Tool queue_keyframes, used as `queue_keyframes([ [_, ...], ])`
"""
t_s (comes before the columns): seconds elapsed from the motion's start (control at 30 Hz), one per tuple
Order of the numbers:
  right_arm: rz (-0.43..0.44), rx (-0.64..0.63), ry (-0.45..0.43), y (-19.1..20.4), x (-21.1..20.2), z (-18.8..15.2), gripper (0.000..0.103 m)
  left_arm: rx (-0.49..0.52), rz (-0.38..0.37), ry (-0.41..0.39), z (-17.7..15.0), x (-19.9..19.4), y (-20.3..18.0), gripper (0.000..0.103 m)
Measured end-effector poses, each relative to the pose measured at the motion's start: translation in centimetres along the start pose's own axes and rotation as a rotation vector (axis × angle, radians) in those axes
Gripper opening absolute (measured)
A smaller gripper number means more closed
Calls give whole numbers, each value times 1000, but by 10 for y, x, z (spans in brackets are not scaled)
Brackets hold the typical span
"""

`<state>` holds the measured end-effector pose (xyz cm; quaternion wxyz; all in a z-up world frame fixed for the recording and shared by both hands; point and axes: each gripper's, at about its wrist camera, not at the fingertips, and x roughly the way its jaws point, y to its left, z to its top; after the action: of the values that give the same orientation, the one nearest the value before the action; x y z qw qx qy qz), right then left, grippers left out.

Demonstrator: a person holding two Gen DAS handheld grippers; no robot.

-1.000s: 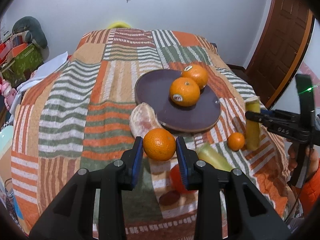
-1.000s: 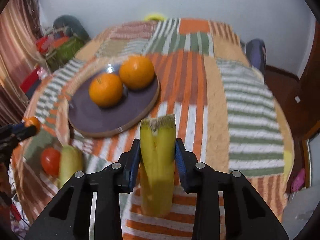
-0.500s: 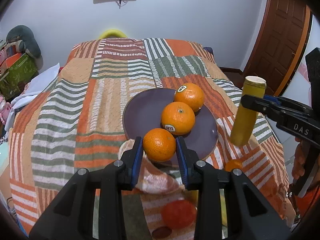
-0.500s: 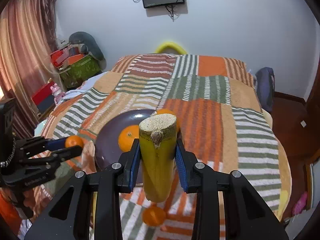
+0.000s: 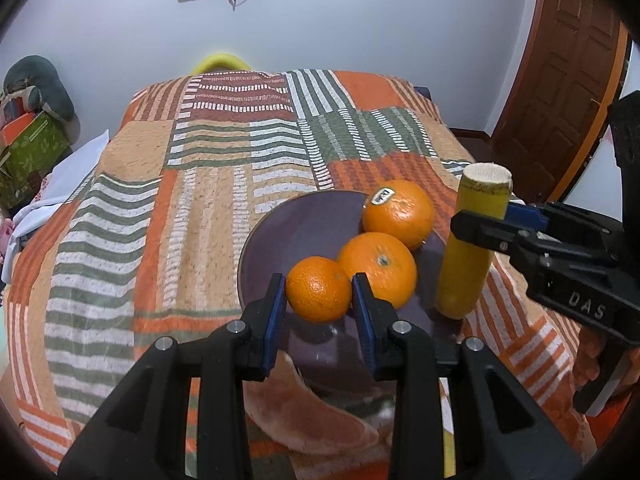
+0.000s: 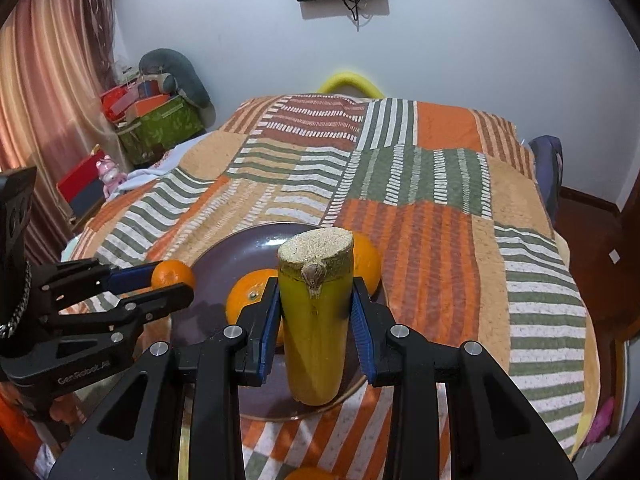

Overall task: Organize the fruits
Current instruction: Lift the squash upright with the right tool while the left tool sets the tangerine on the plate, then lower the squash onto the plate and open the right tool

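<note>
My left gripper [image 5: 319, 300] is shut on a small orange [image 5: 319, 294] and holds it over the near part of a dark purple plate [image 5: 288, 236]. Two larger oranges [image 5: 378, 268] [image 5: 400, 212] lie on the plate. My right gripper [image 6: 314, 322] is shut on a yellow banana piece [image 6: 314, 332], held upright over the plate's right rim [image 6: 276, 412]. The left gripper and its orange [image 6: 173, 275] show at left in the right wrist view. The right gripper with the banana piece [image 5: 470, 248] shows at right in the left wrist view.
The plate lies on a bed with a striped patchwork cover [image 5: 200, 184]. A pink grapefruit segment [image 5: 316, 420] lies near the plate's front edge. Another small orange [image 6: 308, 474] lies below the right gripper. Boxes [image 6: 160, 124] stand at left, a wooden door [image 5: 560, 80] at right.
Both grippers have moved forward over the plate. The small orange now hangs above the plate's near part, and the banana piece has come down to the plate's right rim.
</note>
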<state>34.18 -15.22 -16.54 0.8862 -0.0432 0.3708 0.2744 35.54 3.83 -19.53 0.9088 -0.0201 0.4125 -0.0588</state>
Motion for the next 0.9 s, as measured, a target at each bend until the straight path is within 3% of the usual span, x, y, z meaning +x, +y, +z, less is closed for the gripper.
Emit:
queue_keyframes([
  [0.57,8,-47,34,-2,24,7,31,-50,-9,83,9,47,17,33],
  [0.73,1,-45,34,-1,27,7,31,-78,8,88,11,48,22,52],
  [0.8,-14,-54,39,-1,28,7,33,-94,-5,84,10,45,25,54],
  [0.9,-22,-60,39,0,26,6,44,-105,-16,75,10,39,26,55],
])
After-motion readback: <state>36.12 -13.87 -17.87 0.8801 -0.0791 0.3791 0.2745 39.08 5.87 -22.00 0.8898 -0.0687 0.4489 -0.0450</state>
